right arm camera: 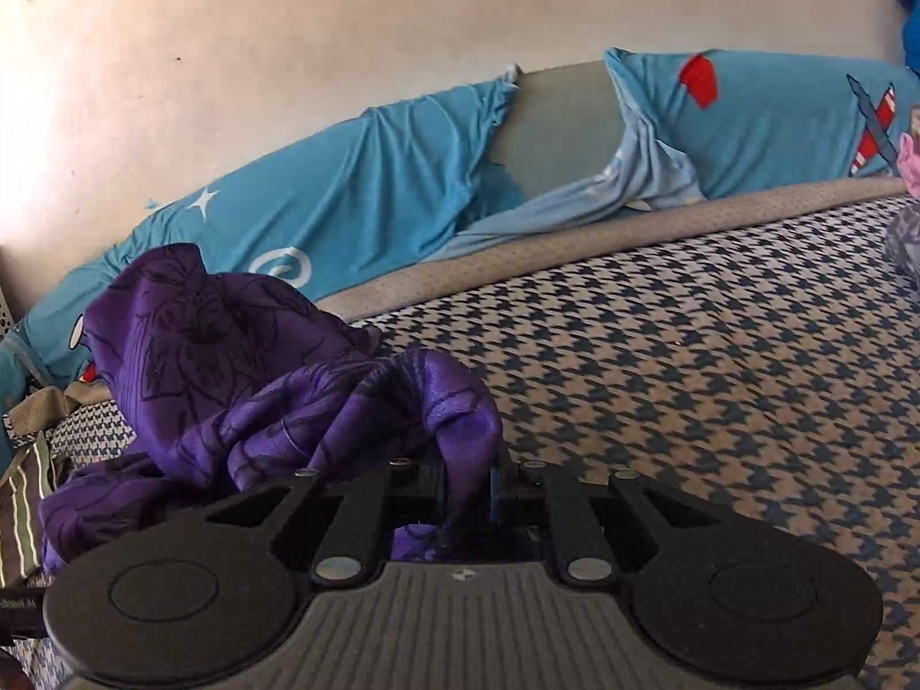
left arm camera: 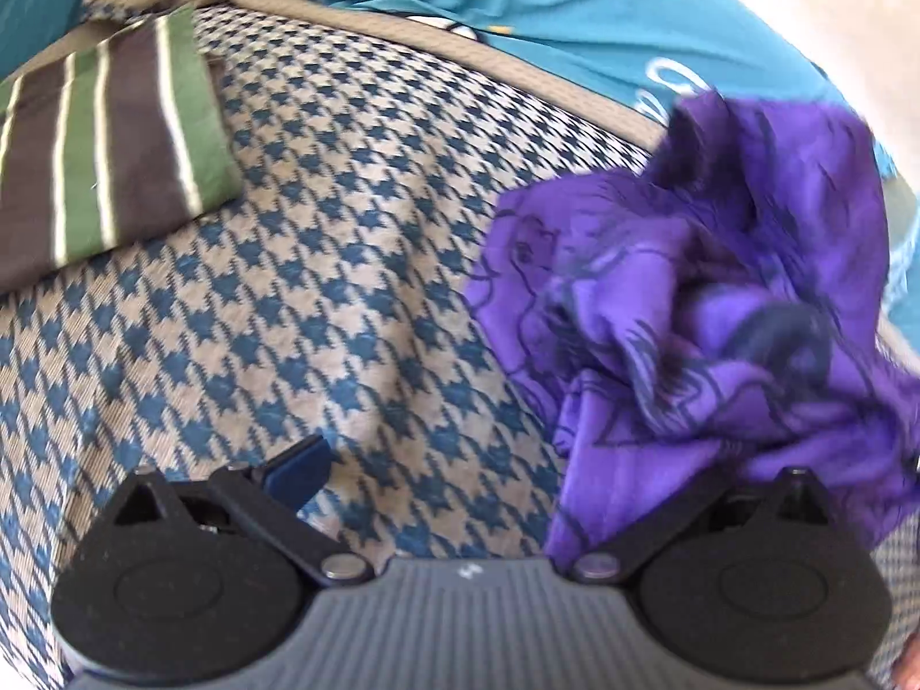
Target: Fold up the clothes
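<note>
Right wrist view: the right gripper (right arm camera: pixel 460 489) is clenched on a crumpled purple garment (right arm camera: pixel 241 379) atop a blue-and-beige houndstooth bed cover (right arm camera: pixel 690 379), with turquoise printed pillows (right arm camera: pixel 776 115) and a pale wall (right arm camera: pixel 345 29) ahead. From the left wrist view, the left gripper (left arm camera: pixel 460 483) stands released, the garment bunched over its right finger and a folded striped cloth (left arm camera: pixel 109 144) ahead-left. No writing is legible.

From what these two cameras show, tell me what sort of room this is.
Most likely a bedroom: a bed with a houndstooth cover, a blue pillow against the plain wall, and clothes on it: a crumpled purple garment and a folded striped one.
</note>
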Demonstrator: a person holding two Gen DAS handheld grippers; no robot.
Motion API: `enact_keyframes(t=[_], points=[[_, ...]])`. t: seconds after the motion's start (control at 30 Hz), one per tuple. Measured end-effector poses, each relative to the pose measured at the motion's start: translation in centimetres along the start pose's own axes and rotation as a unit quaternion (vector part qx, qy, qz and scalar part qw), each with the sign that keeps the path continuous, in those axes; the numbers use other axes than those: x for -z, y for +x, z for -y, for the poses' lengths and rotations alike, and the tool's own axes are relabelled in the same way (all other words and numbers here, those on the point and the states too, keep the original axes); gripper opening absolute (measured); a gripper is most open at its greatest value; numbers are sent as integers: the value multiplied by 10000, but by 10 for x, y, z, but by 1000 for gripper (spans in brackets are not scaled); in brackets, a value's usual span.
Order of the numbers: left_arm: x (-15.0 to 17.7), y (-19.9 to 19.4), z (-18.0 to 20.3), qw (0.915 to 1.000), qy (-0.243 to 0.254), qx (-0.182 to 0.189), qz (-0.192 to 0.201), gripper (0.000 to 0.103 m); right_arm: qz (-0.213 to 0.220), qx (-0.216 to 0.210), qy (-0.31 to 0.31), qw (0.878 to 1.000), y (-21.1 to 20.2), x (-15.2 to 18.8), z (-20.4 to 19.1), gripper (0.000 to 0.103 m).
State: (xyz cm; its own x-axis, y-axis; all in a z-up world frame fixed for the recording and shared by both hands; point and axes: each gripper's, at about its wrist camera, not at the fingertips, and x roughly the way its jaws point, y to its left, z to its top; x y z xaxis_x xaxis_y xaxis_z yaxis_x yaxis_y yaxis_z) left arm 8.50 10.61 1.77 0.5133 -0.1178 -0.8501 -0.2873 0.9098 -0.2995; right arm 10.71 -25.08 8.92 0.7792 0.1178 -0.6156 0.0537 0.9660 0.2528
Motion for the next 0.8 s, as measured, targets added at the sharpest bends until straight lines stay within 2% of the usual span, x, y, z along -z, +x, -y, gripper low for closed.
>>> enact_keyframes(t=[0.23,0.33,0.43,0.5,0.53,0.63,0.8], points=[[-5,-32,20,9967,361,211,697,103,-433,374,-1,9984,7,30,27,13],[-5,-45,28,9943,367,490,878,103,-553,476,76,9973,7,36,38,13],[-8,-56,33,9929,325,541,1012,103,-639,406,13,9971,-1,33,42,15],[-9,-68,34,9907,265,611,1189,103,-627,288,-3,9976,-8,30,44,20],[-9,-75,33,9891,214,672,1292,103,-609,216,1,9979,-12,28,45,26],[-12,-91,29,9831,65,920,1584,103,-458,90,-101,9989,-26,20,46,30],[-16,-86,38,9840,117,880,1548,103,-125,-159,-212,9996,-42,10,44,34]])
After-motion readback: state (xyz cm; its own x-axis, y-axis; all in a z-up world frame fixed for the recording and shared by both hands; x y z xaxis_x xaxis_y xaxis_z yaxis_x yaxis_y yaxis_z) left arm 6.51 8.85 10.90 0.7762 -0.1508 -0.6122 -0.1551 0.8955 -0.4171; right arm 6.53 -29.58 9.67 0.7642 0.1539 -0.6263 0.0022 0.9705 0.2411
